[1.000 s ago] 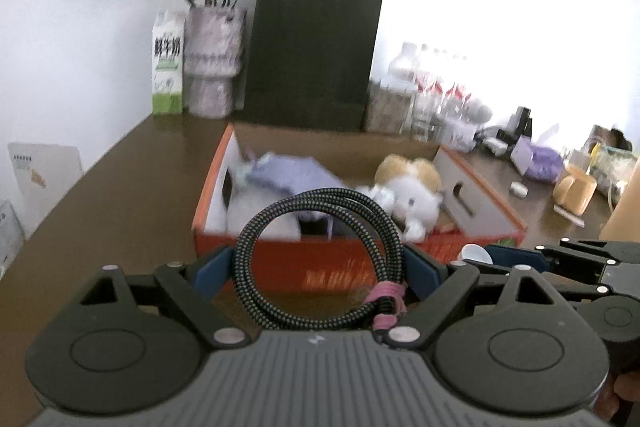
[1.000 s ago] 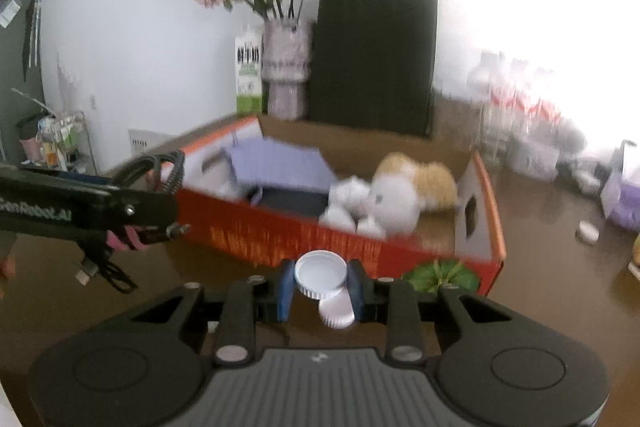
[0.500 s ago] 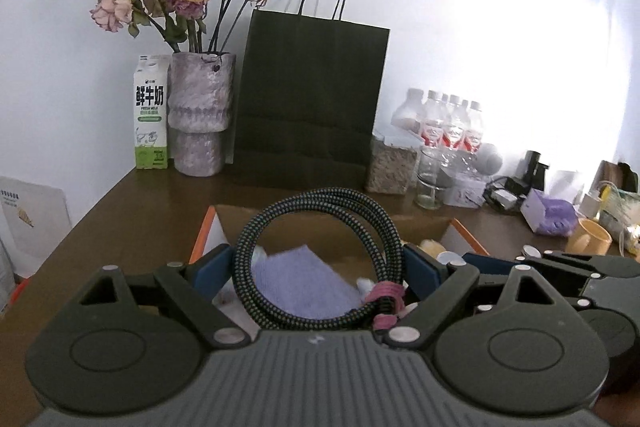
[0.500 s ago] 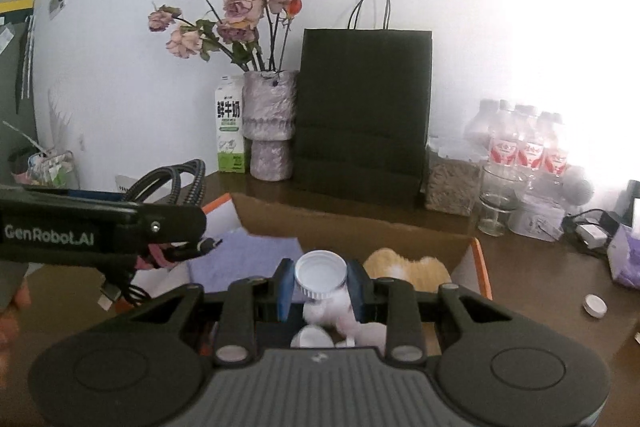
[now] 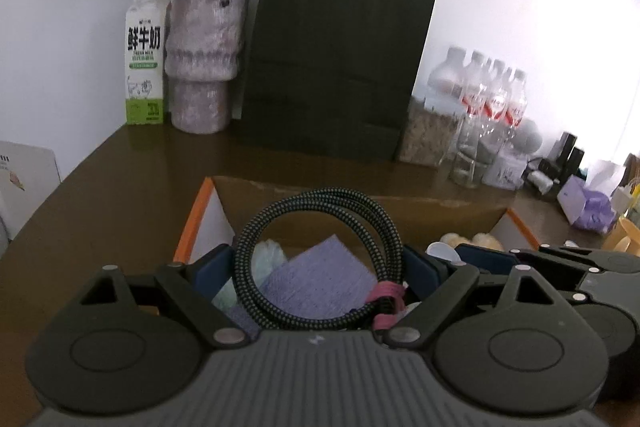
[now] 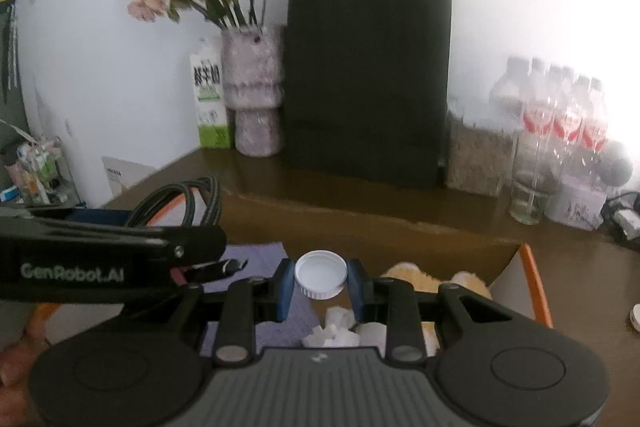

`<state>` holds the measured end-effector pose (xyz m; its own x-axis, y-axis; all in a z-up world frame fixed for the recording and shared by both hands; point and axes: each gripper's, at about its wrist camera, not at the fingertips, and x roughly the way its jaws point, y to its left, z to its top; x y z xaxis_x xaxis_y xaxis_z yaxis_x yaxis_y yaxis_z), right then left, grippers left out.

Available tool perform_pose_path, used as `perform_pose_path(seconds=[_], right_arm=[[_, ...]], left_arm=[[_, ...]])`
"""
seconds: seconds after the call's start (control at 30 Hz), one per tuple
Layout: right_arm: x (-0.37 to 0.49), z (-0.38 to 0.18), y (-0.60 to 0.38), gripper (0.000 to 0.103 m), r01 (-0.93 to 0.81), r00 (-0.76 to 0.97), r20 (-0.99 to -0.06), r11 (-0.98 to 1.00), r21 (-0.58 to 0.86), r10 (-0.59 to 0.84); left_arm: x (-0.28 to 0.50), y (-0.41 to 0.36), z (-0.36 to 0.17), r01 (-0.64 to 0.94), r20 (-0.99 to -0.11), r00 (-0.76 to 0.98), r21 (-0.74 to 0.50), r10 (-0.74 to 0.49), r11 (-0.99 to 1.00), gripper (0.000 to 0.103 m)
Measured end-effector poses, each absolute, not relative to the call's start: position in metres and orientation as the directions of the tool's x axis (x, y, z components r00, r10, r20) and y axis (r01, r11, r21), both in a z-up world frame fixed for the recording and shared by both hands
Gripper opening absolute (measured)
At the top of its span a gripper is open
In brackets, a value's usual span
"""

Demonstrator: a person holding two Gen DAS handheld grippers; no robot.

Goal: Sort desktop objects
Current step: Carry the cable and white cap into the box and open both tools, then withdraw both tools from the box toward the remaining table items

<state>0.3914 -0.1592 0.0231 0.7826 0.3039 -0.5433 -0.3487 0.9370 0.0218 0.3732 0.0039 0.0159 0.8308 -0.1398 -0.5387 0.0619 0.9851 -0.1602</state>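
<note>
My left gripper [image 5: 318,263] is shut on a coil of black-green braided cable [image 5: 320,197] bound with a pink tie; the coil stands upright between the wide-set blue pads. My right gripper [image 6: 320,279] is shut on a white bottle cap [image 6: 320,273]. Both hang side by side over an orange-rimmed cardboard box [image 5: 192,223]. Inside it lie a purple cloth [image 5: 320,279] and a tan and white plush toy [image 6: 404,273]. In the right wrist view the left gripper's black arm [image 6: 112,243] crosses the left side, with the cable [image 6: 192,199] above it.
Behind the box a black paper bag [image 5: 336,59], a vase of dried roses [image 5: 200,67] and a milk carton [image 5: 145,59] stand along the wall. Water bottles [image 5: 492,91], a glass [image 6: 528,199] and a purple tissue pack [image 5: 592,207] crowd the right. Another white cap [image 6: 635,319] lies on the table.
Both grippers have moved forward from in front of the box to above its inside, and the bag and vase loom closer. Each still grips the same thing.
</note>
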Motion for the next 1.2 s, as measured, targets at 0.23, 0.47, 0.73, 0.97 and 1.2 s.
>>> perform_pose_path(seconds=[0.23,0.47,0.73,0.97,1.2], right_arm=[[0.392,0.015,-0.159,0.028,-0.366,0.767,-0.559,0.930,0.025,0.316],[0.390,0.017,-0.160,0.058,-0.352,0.769,-0.567,0.936,0.009,0.294],[0.384,0.029,-0.165,0.098,-0.328,0.800,-0.536,0.944,-0.012,0.271],[0.381,0.033,-0.165,0.098,-0.322,0.808,-0.527,0.946,-0.023,0.262],[0.366,0.045,-0.170,0.099,-0.306,0.830,-0.496,0.952,-0.023,0.255]], left_arm=[[0.378,0.000,0.009,0.059,-0.564,0.817,-0.133,-0.124,0.989,0.091],[0.373,-0.003,0.015,0.069,-0.553,0.824,-0.122,-0.126,0.990,0.103],[0.370,-0.003,0.021,0.038,-0.539,0.837,-0.107,-0.090,0.993,0.103],[0.367,-0.004,0.025,0.030,-0.532,0.843,-0.097,-0.077,0.995,0.103],[0.349,-0.003,0.036,0.020,-0.490,0.869,-0.106,-0.070,0.994,0.103]])
